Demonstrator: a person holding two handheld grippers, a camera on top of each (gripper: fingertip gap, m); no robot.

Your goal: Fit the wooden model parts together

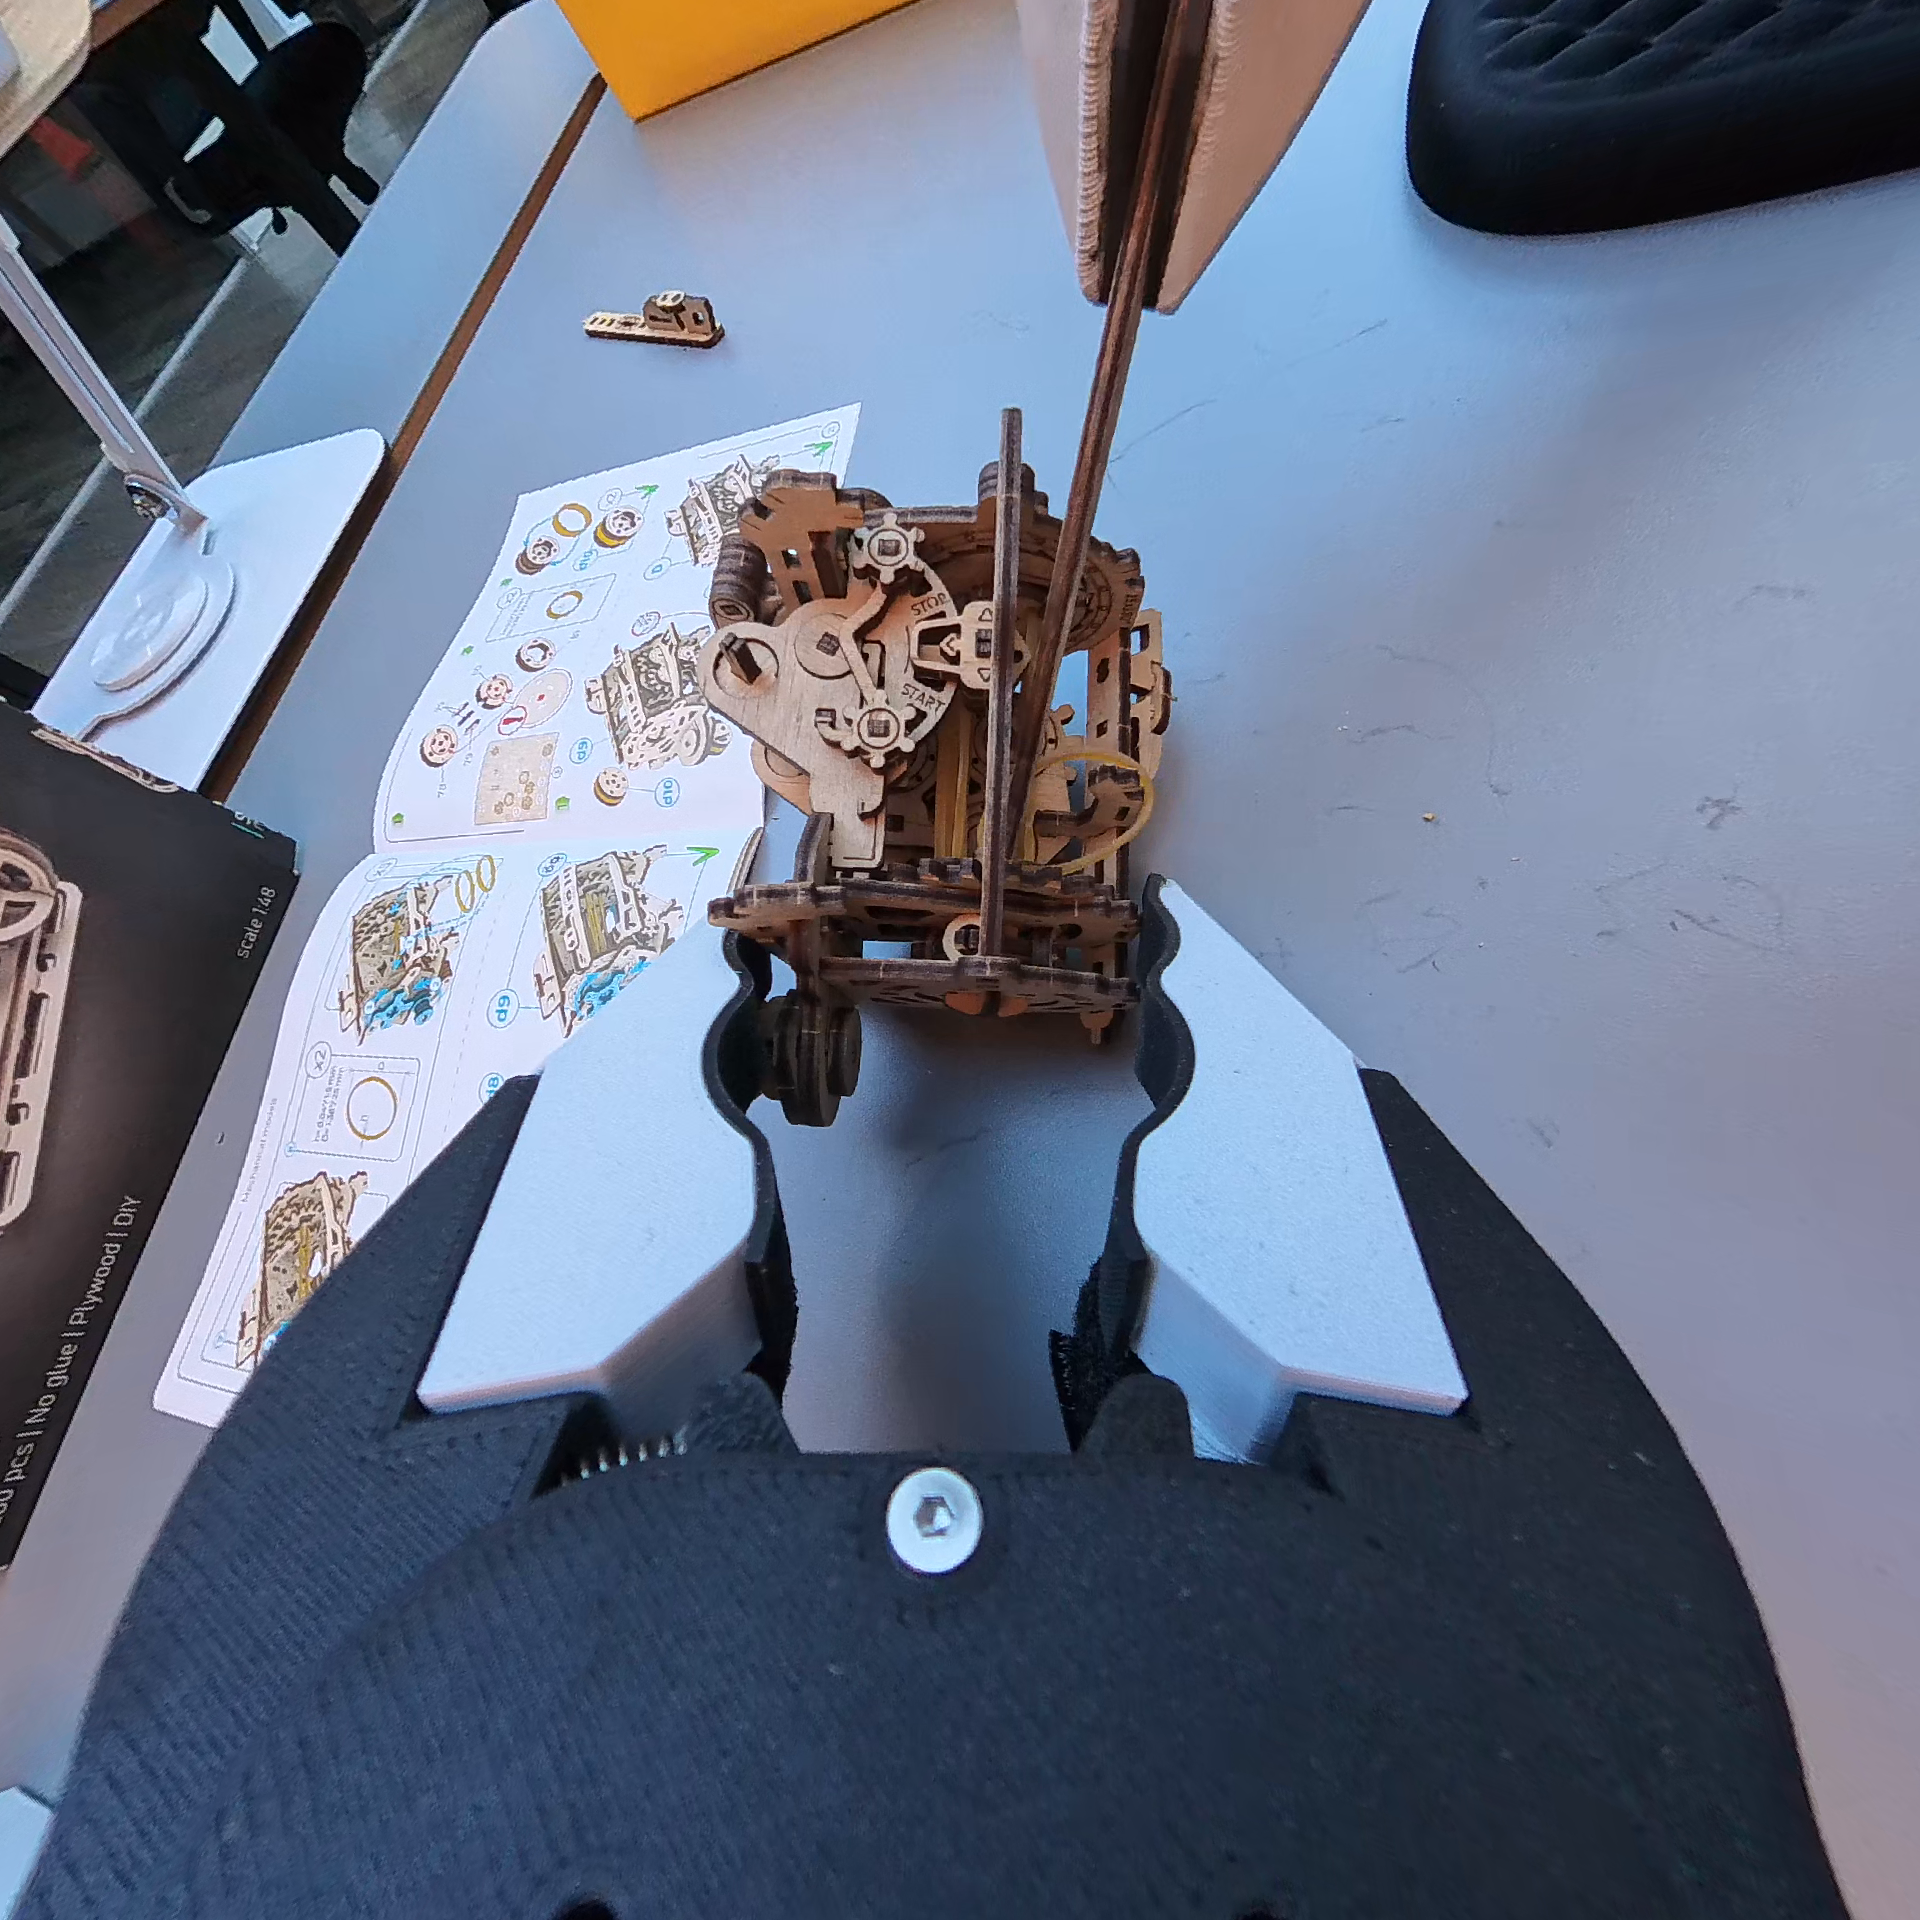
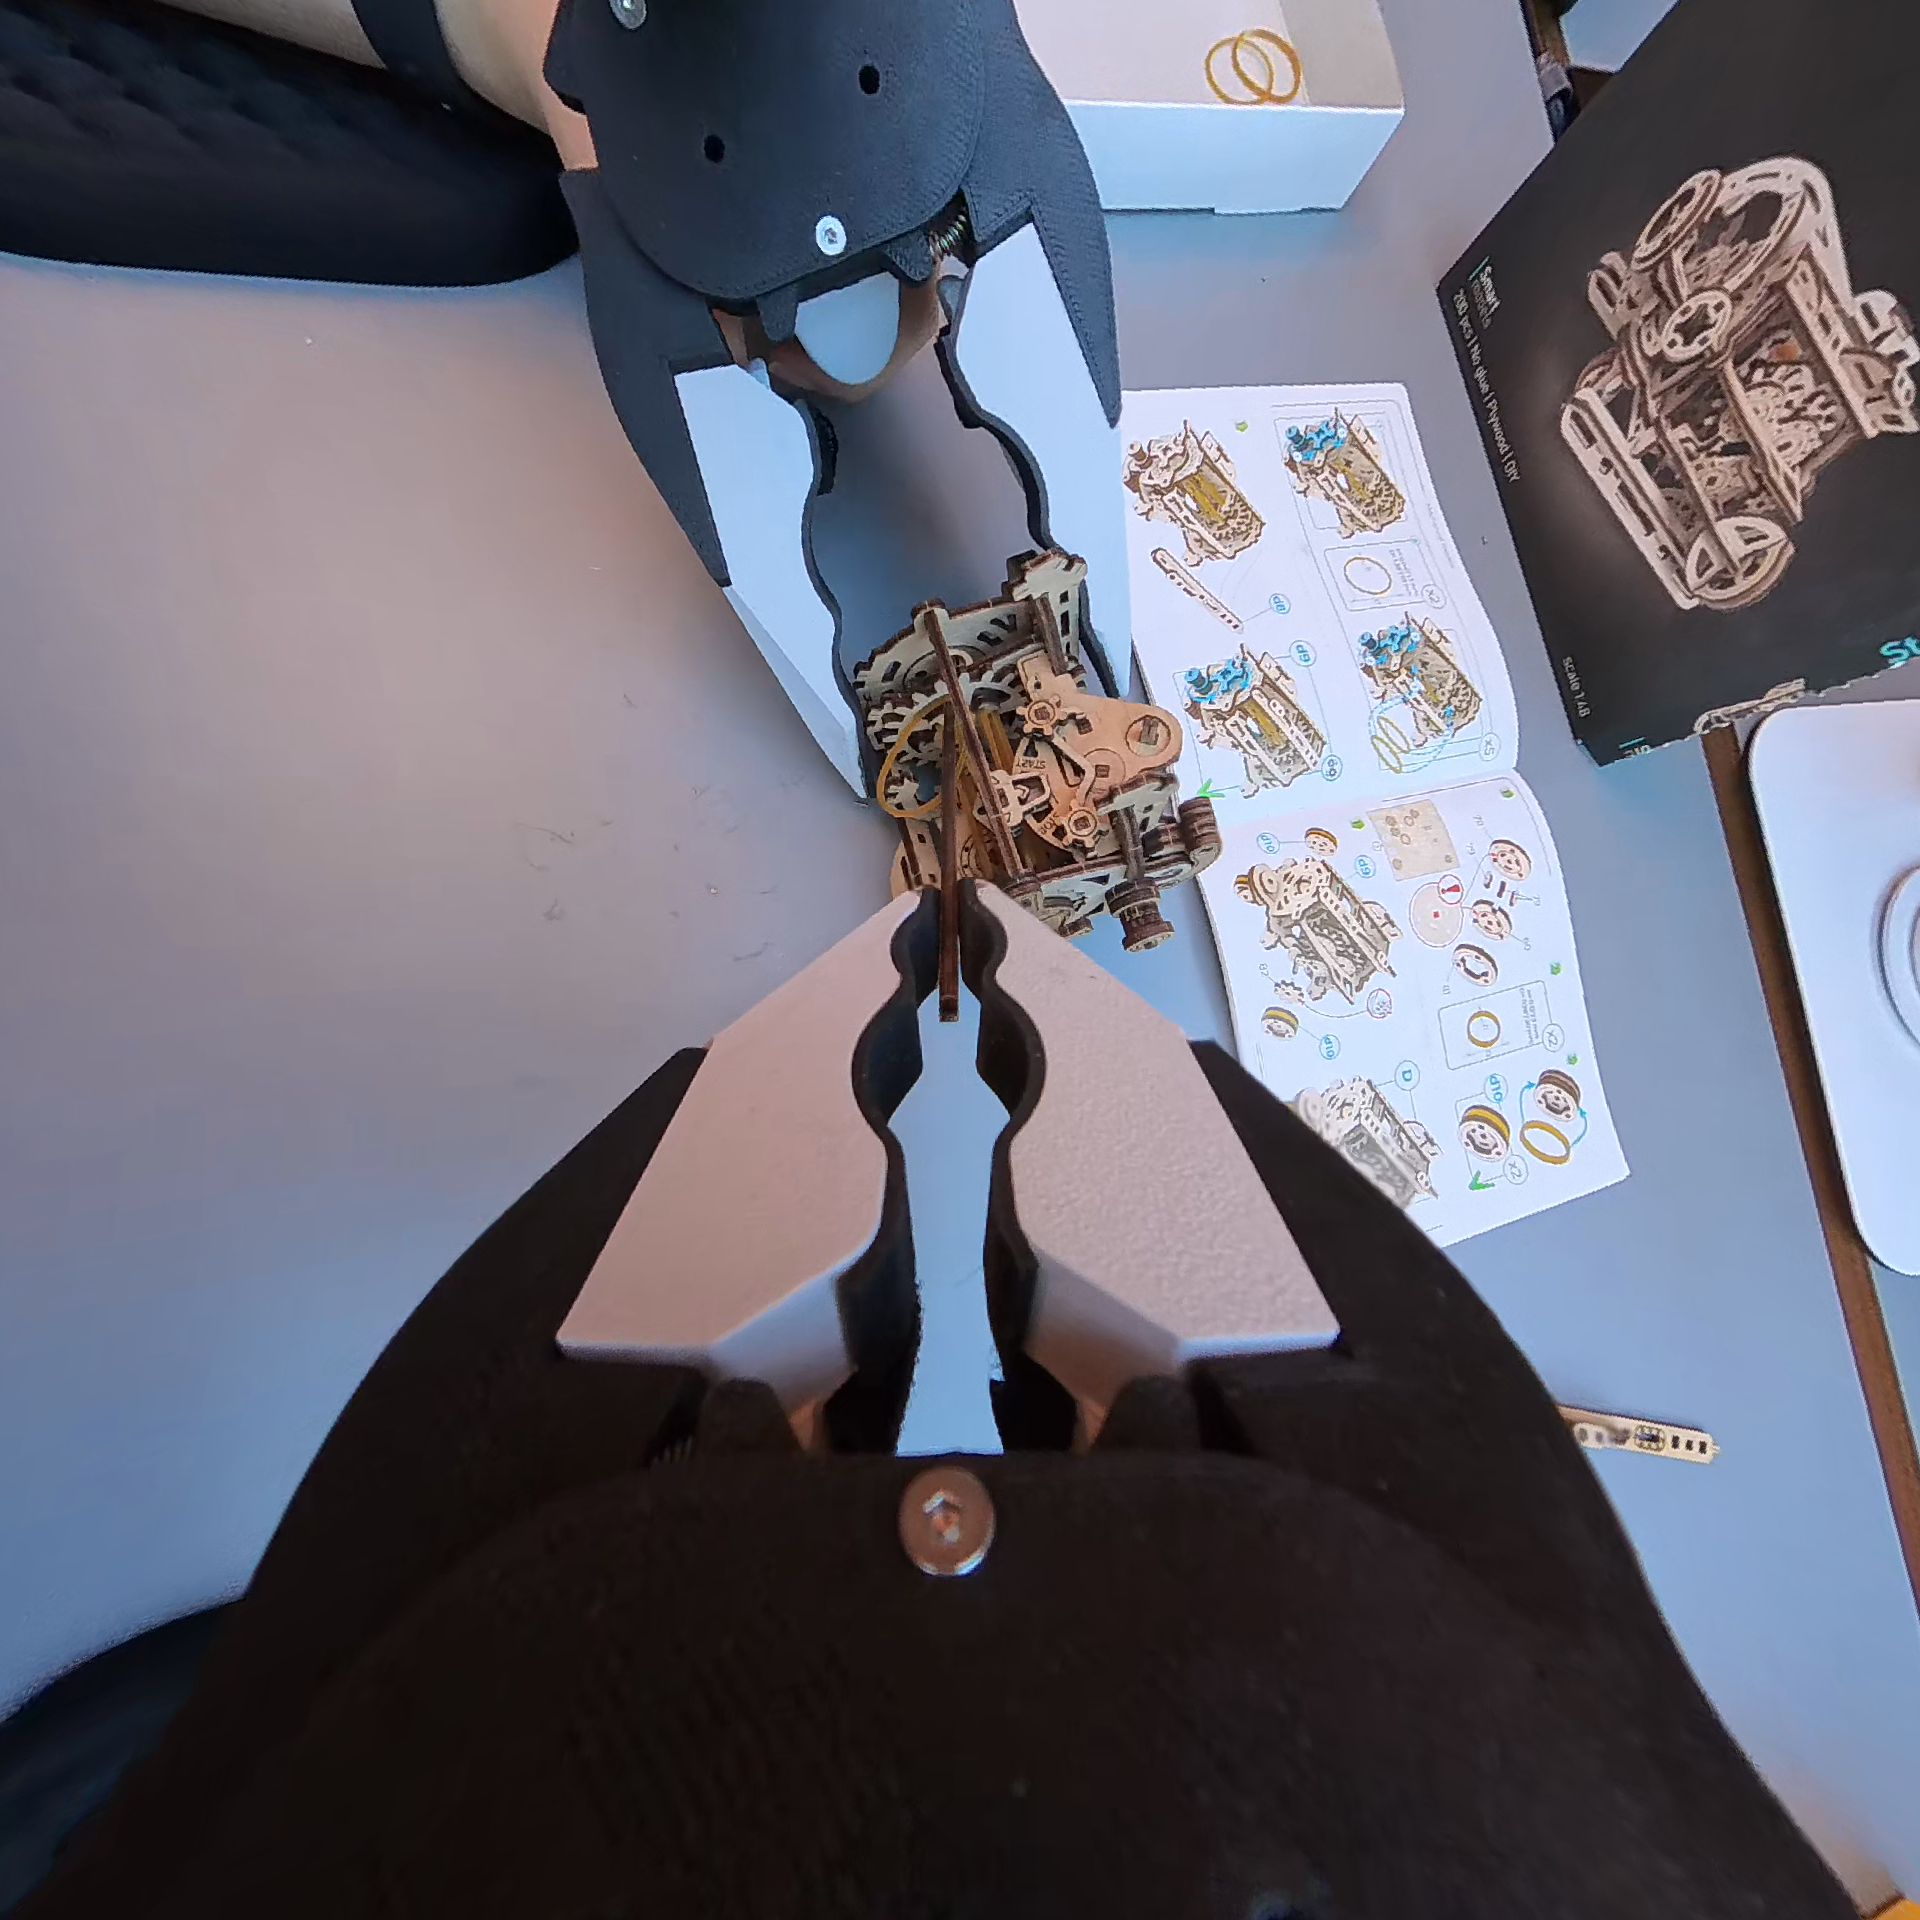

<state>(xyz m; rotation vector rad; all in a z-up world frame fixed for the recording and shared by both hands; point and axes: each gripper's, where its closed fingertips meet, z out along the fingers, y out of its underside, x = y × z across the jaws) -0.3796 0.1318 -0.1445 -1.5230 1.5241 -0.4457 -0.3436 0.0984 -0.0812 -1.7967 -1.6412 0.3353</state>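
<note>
The partly built wooden model (image 1: 914, 707) stands on the grey table (image 1: 1455, 727). My left gripper (image 1: 940, 925) is shut on the model's near end, with one finger on each side of its base. A thin wooden stick (image 1: 1001, 623) stands upright in the model. My right gripper (image 2: 940, 894) is shut on a second thin wooden stick (image 2: 949, 977) whose far end reaches down into the model (image 2: 1039, 769). In the left wrist view the right gripper (image 1: 1132, 281) hangs above the model with that stick (image 1: 1091, 499) slanting down. A yellow rubber band (image 2: 914, 758) loops inside the model.
An open instruction sheet (image 1: 582, 779) lies left of the model, beside a black product box (image 1: 104, 1039). A small loose wooden piece (image 1: 655, 320) lies farther back. A yellow box (image 1: 707, 42), a black cushion (image 1: 1683, 104), a white stand base (image 1: 208, 582) and a white box with rubber bands (image 2: 1226, 114) ring the area. The gap from one gripper's tips to the other's is roughly 9 cm.
</note>
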